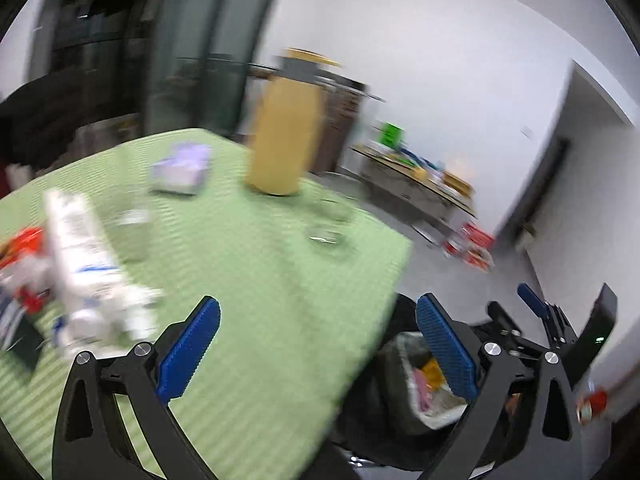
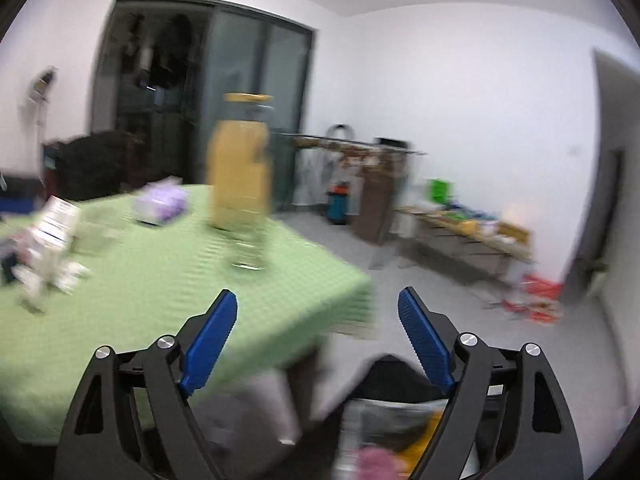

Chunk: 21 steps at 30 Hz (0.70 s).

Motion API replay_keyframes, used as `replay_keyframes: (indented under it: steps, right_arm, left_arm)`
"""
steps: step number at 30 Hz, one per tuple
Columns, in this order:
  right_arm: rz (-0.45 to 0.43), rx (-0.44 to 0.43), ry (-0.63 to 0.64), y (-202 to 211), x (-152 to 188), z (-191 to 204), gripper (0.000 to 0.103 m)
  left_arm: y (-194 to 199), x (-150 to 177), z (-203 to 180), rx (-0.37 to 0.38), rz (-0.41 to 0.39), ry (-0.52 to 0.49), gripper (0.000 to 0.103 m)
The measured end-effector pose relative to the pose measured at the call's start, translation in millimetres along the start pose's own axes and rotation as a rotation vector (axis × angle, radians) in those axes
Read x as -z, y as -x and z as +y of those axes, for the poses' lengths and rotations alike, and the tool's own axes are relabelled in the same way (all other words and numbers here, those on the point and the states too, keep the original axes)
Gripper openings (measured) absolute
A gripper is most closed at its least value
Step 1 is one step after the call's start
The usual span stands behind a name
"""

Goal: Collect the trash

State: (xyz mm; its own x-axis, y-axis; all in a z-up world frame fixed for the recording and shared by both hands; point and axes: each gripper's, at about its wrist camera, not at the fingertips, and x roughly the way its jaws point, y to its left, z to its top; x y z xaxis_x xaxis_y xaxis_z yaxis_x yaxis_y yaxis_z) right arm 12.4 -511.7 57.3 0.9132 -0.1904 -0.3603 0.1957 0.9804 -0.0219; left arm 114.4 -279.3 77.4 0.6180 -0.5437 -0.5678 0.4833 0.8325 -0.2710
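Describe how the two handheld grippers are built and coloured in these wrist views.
The left gripper and the right gripper match: black triangular arms with cut-out windows, silver round pivot bolts, and flat blue fingers with ridged, toothed faces. No cables, sleeves or hands show.

Green table (image 1: 248,280) centre lies bare; yellow bottle (image 1: 284,136) blocks far edge

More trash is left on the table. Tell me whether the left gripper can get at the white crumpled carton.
Probably yes. The left gripper is empty with jaws wide, and the white crumpled carton lies on the green tablecloth with nothing visible between.
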Motion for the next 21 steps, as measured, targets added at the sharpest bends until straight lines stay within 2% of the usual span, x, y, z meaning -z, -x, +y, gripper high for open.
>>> replay_keyframes:
  steps: [2, 5, 6, 9, 11, 14, 16, 18, 19, 21]
  right_arm:
    - [0.006, -0.057, 0.001, -9, -7, 23, 0.079]
    - [0.007, -0.135, 0.051, -21, -13, 69, 0.079]
    - [0.009, -0.162, 0.074, -23, -13, 84, 0.079]
    - [0.016, -0.235, 0.134, -28, -13, 124, 0.079]
    - [0.025, -0.259, 0.152, -30, -13, 139, 0.079]
    - [0.045, -0.294, 0.17, -36, -11, 157, 0.079]
    - [0.063, -0.301, 0.181, -39, -10, 165, 0.079]
    - [0.09, -0.31, 0.193, -44, -7, 172, 0.079]
    - [0.101, -0.312, 0.198, -45, -7, 175, 0.079]
    - [0.121, -0.32, 0.204, -51, -6, 185, 0.079]
  left_arm:
    - [13, 0, 36, -0.105, -0.058, 0.054, 0.095]
    - [24, 0, 88, -0.376, -0.149, 0.162, 0.095]
    - [23, -1, 113, -0.489, -0.151, 0.226, 0.095]
    - [9, -1, 170, -0.625, -0.1, 0.356, 0.095]
    - [0, 2, 201, -0.687, -0.058, 0.409, 0.095]
    - [-4, 15, 234, -0.741, -0.042, 0.484, 0.095]
    - [-5, 25, 238, -0.824, -0.072, 0.451, 0.095]
    - [-16, 31, 248, -0.807, -0.029, 0.446, 0.095]
    - [-21, 32, 257, -0.768, 0.039, 0.483, 0.095]
    - [-24, 31, 258, -0.673, 0.053, 0.525, 0.095]
